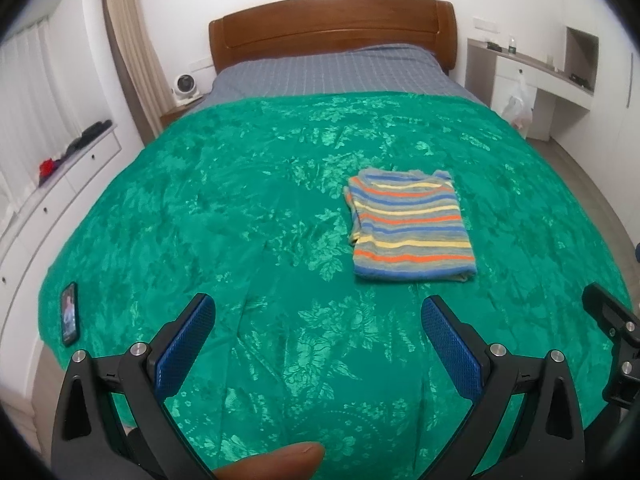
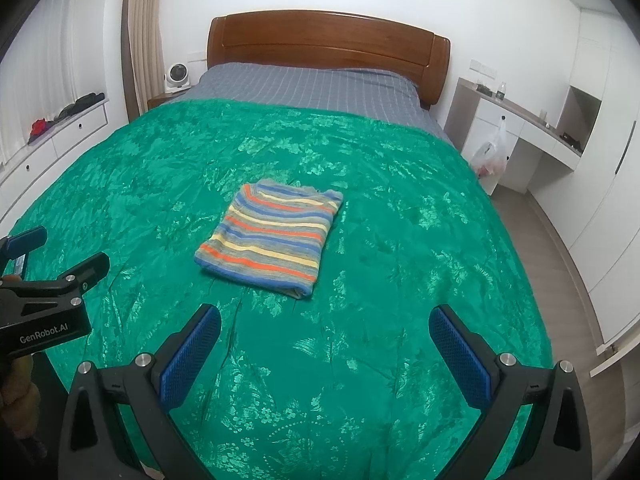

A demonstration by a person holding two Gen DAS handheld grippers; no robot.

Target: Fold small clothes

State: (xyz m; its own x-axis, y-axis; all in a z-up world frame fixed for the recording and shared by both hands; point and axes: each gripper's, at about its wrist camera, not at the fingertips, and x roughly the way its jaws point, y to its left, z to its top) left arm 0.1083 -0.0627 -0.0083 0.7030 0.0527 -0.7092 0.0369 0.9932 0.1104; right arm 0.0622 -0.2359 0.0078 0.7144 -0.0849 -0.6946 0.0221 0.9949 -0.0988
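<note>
Left wrist view: your left gripper (image 1: 316, 320) hangs above the near part of the bedspread (image 1: 240, 200), jaws spread wide, nothing between the blue pads (image 1: 188, 344). The shirt (image 1: 410, 226) lies flat ahead and to the right, well apart from the gripper, already a neat striped rectangle with its layered edges squared, so the fold looks done or nearly done; holding back and open makes sense, since there is nothing to pinch. A phone (image 1: 69, 313) lies near the left edge of the bedspread, clear of the work. The right gripper's body shows at the far right edge. Your fingertip (image 1: 276, 462) pokes in at the bottom, probably on the handle. Right wrist view: your right gripper (image 2: 325, 344) is likewise spread and empty over the near bedspread, and the shirt sits ahead and slightly left, apart from both tools, centred on the bed where either side could reach it. The left gripper shows at the left edge, also open. If another fold is wanted, the near hem is the closest edge to take.
</note>
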